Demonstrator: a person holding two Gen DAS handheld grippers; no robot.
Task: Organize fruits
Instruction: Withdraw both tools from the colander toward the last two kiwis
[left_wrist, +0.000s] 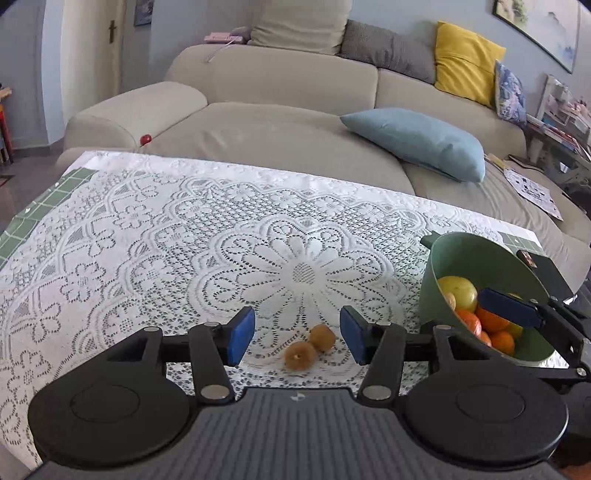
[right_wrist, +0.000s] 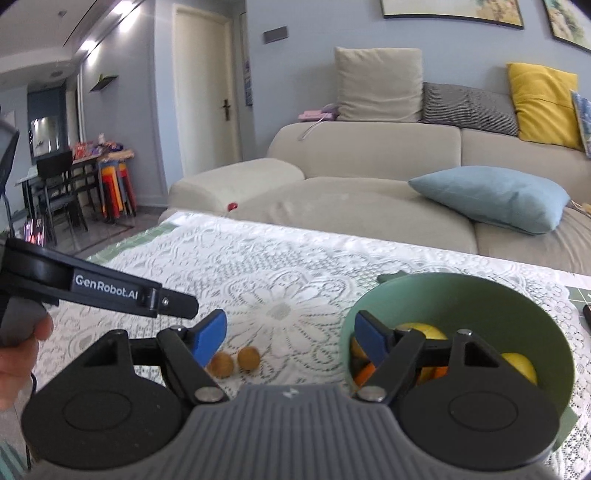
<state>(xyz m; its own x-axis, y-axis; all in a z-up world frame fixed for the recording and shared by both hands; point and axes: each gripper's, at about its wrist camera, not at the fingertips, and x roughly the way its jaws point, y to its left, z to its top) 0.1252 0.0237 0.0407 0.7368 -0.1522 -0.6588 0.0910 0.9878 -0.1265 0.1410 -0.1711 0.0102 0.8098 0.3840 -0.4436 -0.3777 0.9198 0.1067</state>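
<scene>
Two small brown kiwis (left_wrist: 300, 355) (left_wrist: 322, 338) lie side by side on the lace cloth. My left gripper (left_wrist: 297, 338) hovers over them, open, its blue pads apart on either side and touching neither. A green bowl (left_wrist: 430, 295) at the right holds oranges (left_wrist: 493, 319) and yellow fruit (left_wrist: 458, 291). In the right wrist view my right gripper (right_wrist: 291, 339) is open and empty. Its left pad hangs near the kiwis (right_wrist: 236, 362) and its right pad is in front of the bowl's (right_wrist: 517, 314) left rim. One of its fingers (left_wrist: 509, 312) shows over the bowl.
The left tool's black arm (right_wrist: 110, 288) and a hand (right_wrist: 18, 354) fill the left of the right wrist view. A dark flat object (left_wrist: 546, 273) lies behind the bowl. A beige sofa (left_wrist: 277, 129) with a blue cushion (left_wrist: 417, 142) runs along the table's far edge.
</scene>
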